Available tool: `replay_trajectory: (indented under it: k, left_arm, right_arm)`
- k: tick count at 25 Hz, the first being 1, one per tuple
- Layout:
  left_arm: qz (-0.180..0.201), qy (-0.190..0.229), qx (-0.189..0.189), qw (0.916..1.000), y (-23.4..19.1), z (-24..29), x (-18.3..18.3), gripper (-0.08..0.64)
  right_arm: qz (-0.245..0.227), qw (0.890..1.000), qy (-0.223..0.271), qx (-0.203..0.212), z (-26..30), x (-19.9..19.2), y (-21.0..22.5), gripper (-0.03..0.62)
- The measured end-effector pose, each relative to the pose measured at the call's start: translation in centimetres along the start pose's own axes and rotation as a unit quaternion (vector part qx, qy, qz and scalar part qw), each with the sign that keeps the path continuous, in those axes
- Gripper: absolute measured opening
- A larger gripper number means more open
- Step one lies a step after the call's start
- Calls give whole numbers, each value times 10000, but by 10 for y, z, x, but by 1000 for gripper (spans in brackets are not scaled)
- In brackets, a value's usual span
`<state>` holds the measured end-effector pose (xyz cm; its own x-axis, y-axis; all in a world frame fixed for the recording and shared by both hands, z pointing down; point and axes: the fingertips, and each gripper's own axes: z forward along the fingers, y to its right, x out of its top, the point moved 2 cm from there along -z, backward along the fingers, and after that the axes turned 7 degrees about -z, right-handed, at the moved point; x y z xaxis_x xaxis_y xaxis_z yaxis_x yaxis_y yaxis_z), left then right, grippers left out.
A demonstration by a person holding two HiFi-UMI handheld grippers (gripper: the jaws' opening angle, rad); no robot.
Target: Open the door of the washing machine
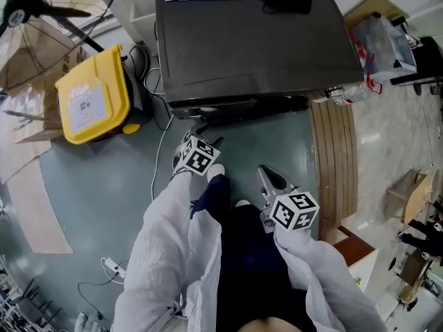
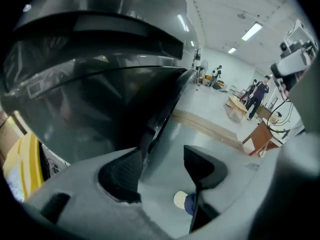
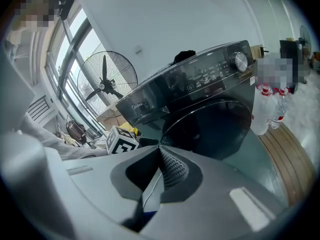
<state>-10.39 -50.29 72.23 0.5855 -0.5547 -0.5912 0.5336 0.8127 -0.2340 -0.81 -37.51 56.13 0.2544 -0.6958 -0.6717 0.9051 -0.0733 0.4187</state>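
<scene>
Door: the round dark door (image 3: 210, 129) sits in the front of the washing machine (image 1: 249, 40) and looks closed, flush with the front panel.
Door, from the left jaws: its glossy rim (image 2: 160, 111) runs down just ahead of the gap, nearer to the left-hand jaw. I cannot tell if it touches.
Handling, my judgement: the door is stiff and hinged, with a latch that resists first and then lets go. The glass and the shiny rim are slippery, so a pinch on the bulge would slide off.
Where to hold, my judgement: at the rim edge on the side away from the hinge, with one jaw hooked behind the edge. No separate handle shows clearly.
Left gripper (image 2: 164, 156): jaws spread wide, with nothing pressed between the pads.
Right gripper (image 3: 160, 151): jaws pressed together and empty, well back from the door and pointing at it.
Machine body: heavy, so it should not shift under a pull.
Left of the left jaws: a yellow bin (image 1: 93, 95) on the floor (image 1: 104, 185).
Right of the right jaws: a wooden platform (image 1: 336, 158) beside the machine.
Farther off: a standing fan (image 3: 105, 81) by the window.
</scene>
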Motion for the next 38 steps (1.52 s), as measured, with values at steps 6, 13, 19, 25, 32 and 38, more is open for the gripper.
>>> replay_trajectory:
  k: [6, 13, 19, 25, 32, 38]
  left_arm:
    - [263, -274, 83, 9992, -2, 19, -5, 242]
    - [292, -112, 533, 9981, -15, 19, 1, 98]
    - [370, -75, 693, 9969, -11, 17, -6, 92]
    - [444, -125, 621, 9970, 9, 14, -21, 89]
    - [417, -227, 502, 9976, 43, 10, -45, 81]
    - [260, -248, 540, 9979, 80, 8, -61, 75]
  right_arm:
    - [63, 9999, -135, -29, 4, -2, 5, 12]
    - [24, 9997, -217, 51, 9, -2, 4, 11]
    - [8, 9996, -226, 144, 9, -5, -3, 11]
    - [113, 9996, -249, 103, -3, -18, 3, 11]
    - [131, 9998, -150, 21, -16, -24, 13, 11]
    - [114, 9998, -116, 59, -34, -33, 23, 11]
